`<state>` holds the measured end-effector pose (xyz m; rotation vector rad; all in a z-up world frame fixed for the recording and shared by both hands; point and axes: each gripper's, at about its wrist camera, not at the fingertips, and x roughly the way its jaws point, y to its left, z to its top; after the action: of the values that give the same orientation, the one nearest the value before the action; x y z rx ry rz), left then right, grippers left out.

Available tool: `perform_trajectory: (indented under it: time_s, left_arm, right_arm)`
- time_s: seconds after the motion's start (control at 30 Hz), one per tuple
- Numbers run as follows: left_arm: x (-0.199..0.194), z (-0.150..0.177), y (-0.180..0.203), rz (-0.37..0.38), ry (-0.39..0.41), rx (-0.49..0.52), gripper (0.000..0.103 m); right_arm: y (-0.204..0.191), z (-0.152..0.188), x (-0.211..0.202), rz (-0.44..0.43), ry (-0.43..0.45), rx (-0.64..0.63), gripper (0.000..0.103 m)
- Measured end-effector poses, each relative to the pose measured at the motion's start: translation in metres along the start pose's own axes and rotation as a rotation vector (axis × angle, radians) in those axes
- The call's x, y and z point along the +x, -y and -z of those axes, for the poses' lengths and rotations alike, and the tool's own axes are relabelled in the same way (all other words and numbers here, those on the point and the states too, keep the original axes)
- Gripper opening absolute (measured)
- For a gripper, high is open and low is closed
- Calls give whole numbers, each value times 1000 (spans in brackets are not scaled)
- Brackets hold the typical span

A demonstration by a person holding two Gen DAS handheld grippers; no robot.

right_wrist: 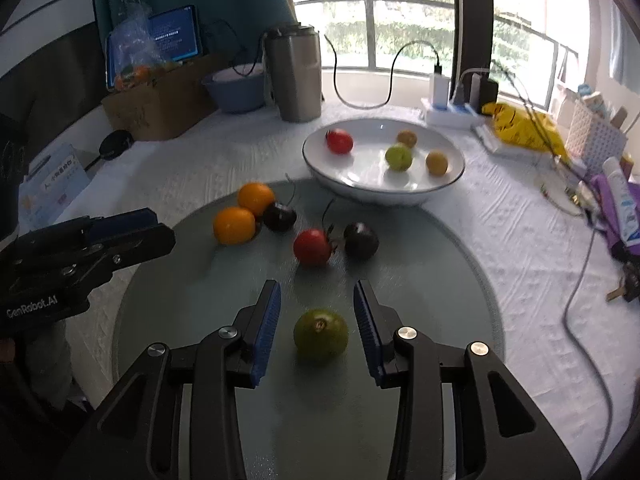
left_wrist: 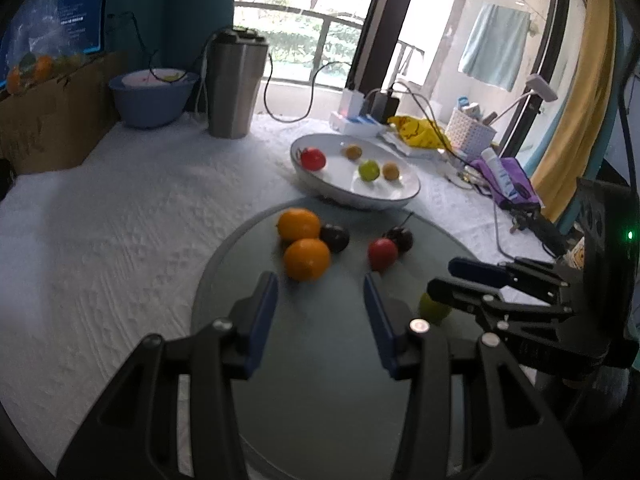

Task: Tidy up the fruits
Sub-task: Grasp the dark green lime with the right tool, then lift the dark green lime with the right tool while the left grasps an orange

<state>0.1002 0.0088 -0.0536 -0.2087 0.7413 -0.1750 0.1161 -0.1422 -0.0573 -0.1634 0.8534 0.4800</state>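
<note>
A round grey glass tray [right_wrist: 440,280] holds two oranges [right_wrist: 235,225], two dark plums [right_wrist: 361,241], a red tomato [right_wrist: 312,247] and a green fruit [right_wrist: 321,334]. A white bowl [right_wrist: 320,168] behind it holds a red tomato [right_wrist: 339,141], a green fruit [right_wrist: 398,157] and two small yellow-brown fruits [right_wrist: 436,163]. My right gripper [right_wrist: 317,296] is open, its jaws on either side of the green fruit without touching it. My left gripper [left_wrist: 320,290] is open and empty, just before the oranges [left_wrist: 307,259]. The right gripper [left_wrist: 452,280] partly hides the green fruit [left_wrist: 434,309] in the left wrist view.
A steel tumbler [right_wrist: 298,76], a blue basin [right_wrist: 236,92] and a cardboard box [right_wrist: 160,108] stand at the back left. A power strip with cables [right_wrist: 448,114], a yellow bag [right_wrist: 520,124], a white basket [right_wrist: 596,136] and tubes [right_wrist: 622,208] crowd the right side.
</note>
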Motion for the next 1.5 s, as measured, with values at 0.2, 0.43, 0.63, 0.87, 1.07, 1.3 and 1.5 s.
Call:
perform_trajectory:
  time_s: [0.2, 0.43, 0.63, 0.87, 1.07, 1.3, 1.5]
  left_arm:
    - [13, 9, -2, -3, -37, -11, 47]
    - [22, 7, 2, 8, -57, -6, 69]
    - [34, -5, 3, -32, -67, 4, 69]
    - [51, -18, 6, -101, -81, 38, 69]
    - [65, -20, 10, -111, -109, 68, 60]
    - [73, -20, 12, -99, -135, 82, 36]
    - [66, -18, 14, -75, -133, 82, 36]
  right_arm:
    - [1, 12, 15, -15, -45, 13, 40]
    - [1, 16, 18, -25, -50, -17, 32]
    - [11, 8, 15, -33, -22, -14, 32]
    - [28, -2, 14, -34, -2, 13, 32]
    - [42, -6, 13, -27, 12, 35, 32]
    - [48, -5, 15, -29, 11, 47, 32]
    - [47, -7, 12, -24, 20, 45, 32]
